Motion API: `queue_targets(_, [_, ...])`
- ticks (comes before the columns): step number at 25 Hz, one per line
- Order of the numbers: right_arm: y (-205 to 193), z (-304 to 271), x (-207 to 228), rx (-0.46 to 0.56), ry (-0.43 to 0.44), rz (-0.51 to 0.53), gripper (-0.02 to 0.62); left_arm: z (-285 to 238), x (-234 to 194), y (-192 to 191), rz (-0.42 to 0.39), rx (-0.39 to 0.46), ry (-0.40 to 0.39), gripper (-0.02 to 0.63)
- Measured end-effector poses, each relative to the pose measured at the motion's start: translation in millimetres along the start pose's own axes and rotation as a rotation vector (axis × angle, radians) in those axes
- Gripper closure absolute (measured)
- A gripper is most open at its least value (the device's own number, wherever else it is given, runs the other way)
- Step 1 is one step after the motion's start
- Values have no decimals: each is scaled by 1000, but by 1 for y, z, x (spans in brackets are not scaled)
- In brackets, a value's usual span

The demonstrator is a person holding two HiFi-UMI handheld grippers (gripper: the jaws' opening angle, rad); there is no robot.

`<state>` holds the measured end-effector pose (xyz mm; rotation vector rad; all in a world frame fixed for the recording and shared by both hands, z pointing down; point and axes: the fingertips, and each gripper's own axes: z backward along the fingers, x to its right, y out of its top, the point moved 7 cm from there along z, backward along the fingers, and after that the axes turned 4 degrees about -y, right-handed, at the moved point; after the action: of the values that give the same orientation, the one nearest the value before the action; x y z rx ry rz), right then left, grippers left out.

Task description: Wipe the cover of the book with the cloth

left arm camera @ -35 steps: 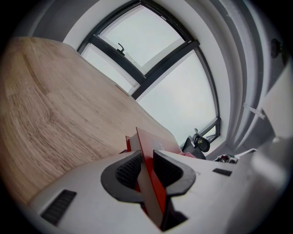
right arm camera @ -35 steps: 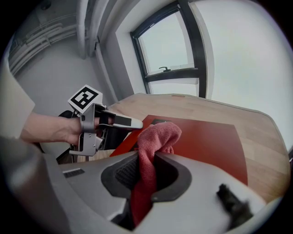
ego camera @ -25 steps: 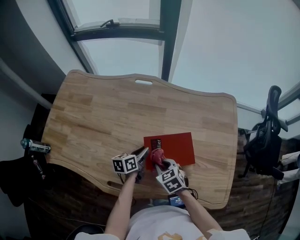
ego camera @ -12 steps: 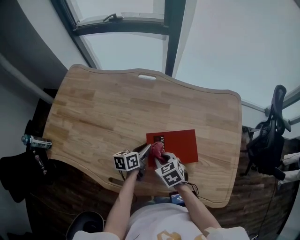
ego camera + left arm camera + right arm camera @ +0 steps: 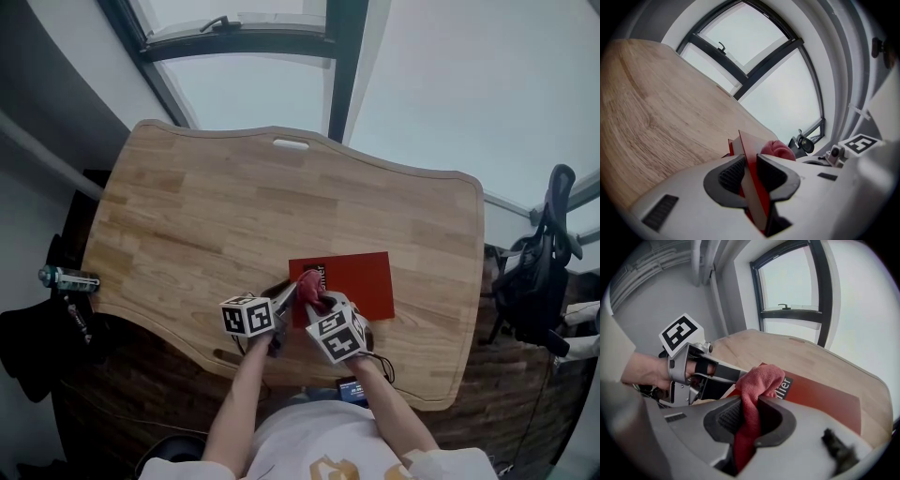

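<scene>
A red book [image 5: 356, 279] lies near the front edge of the wooden table [image 5: 216, 216]. My left gripper [image 5: 287, 300] is shut on the book's left edge; in the left gripper view the thin red cover [image 5: 749, 161] stands pinched between the dark pads of that gripper [image 5: 750, 177]. My right gripper [image 5: 319, 305] is shut on a pink-red cloth [image 5: 312, 288]. In the right gripper view the cloth [image 5: 759, 380] bunches out of this gripper [image 5: 749, 420] and rests on the book [image 5: 820, 397] beside white lettering. The left gripper's fingers [image 5: 717, 373] are just left of the cloth.
A bottle [image 5: 66, 278] lies on a dark surface left of the table. A dark office chair [image 5: 530, 281] stands at the right. A window frame [image 5: 333, 56] runs beyond the table's far edge, where a handle slot [image 5: 290, 143] is cut. A small device [image 5: 352, 390] sits at the person's lap.
My right gripper has slid the cloth a little farther across the cover, away from the person. The left gripper has kept its hold on the book's edge.
</scene>
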<state>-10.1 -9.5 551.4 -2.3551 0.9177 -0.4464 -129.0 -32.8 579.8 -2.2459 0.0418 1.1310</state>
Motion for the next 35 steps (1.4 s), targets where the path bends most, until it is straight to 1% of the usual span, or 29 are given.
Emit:
queue_targets(5, [8,-5,9,2,-3,-11,526,0,1,1,-18,-16,5,518])
queue_targets(16, [20,-14,21,21,-10,-35,526,0,0,1,-9,-21,1,518])
queue_targets(23, [24,-17,25,42,-23,-24,526,0,1,1,-16,-16,5,518])
queue_targets(28, [25,-16,26,46,-21,-22,526,0,3,0,-31,4,31,518])
queue_targets(35, [23,-13,32,49,-55,-12,526,1,3,-1,-39,16,33,518])
